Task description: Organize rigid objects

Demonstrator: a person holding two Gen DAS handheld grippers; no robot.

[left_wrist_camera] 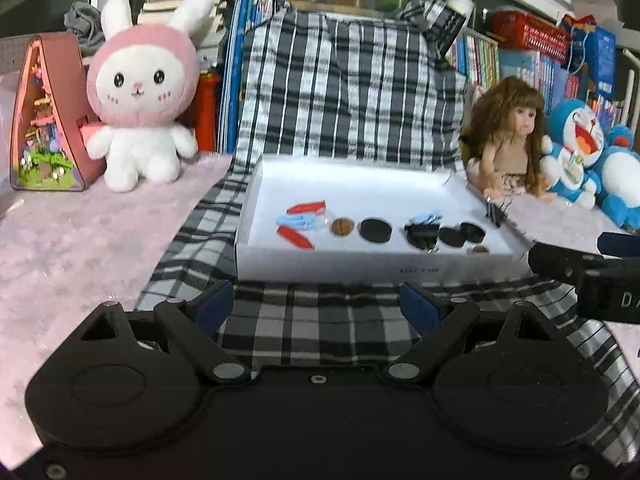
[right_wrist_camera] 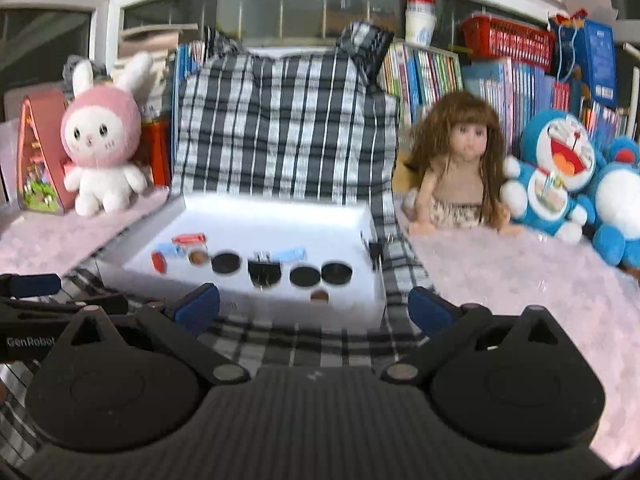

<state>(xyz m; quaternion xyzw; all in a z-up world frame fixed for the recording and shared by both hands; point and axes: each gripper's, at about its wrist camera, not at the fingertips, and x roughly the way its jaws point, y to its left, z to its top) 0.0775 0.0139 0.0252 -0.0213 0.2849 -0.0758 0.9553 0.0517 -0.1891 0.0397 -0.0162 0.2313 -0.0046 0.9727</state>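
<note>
progress: small parts all lay in white tray (left_wrist_camera: 256, 216), centre frame | unsorted: red/blue clips (left_wrist_camera: 301, 220), black discs (left_wrist_camera: 375, 230) mixed | left tongs (left_wrist_camera: 318, 306) apart, empty | right tongs (right_wrist_camera: 314, 306) apart, empty

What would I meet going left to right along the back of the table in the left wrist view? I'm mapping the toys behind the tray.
Triangular diorama house → pink bunny plush → checkered bag → long-haired doll → blue Doraemon plush.
</note>
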